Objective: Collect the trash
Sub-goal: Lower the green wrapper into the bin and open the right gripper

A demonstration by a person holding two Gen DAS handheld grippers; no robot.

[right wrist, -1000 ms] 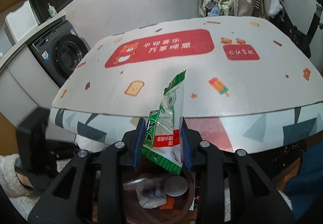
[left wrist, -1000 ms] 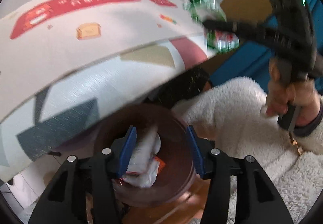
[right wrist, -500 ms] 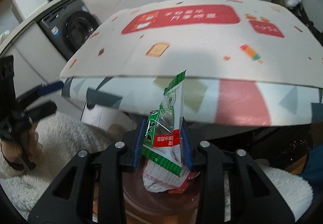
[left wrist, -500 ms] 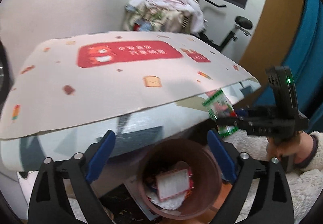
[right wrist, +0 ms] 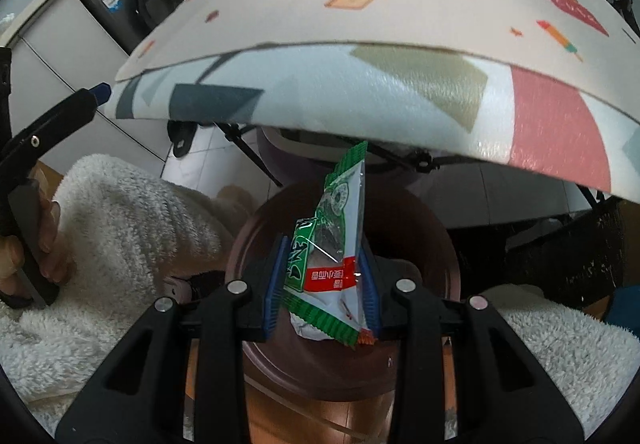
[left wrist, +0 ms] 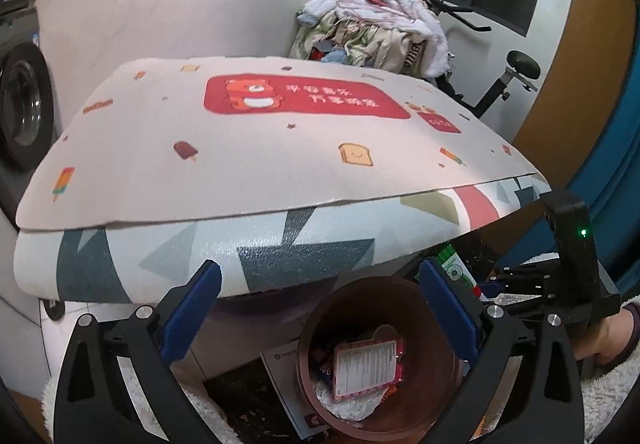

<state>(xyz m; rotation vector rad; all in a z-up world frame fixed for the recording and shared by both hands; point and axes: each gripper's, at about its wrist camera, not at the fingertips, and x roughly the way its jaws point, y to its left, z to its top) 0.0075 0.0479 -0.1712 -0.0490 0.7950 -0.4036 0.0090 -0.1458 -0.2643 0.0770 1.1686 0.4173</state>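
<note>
Wrapper (right wrist: 332,244) stands upright, clamped in your right gripper (right wrist: 320,284) directly over the bin (right wrist: 440,264); left gripper (left wrist: 320,316) gapes empty.

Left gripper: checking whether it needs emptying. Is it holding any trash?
No, the left gripper stands open with nothing between its pads, above the bin.
</note>
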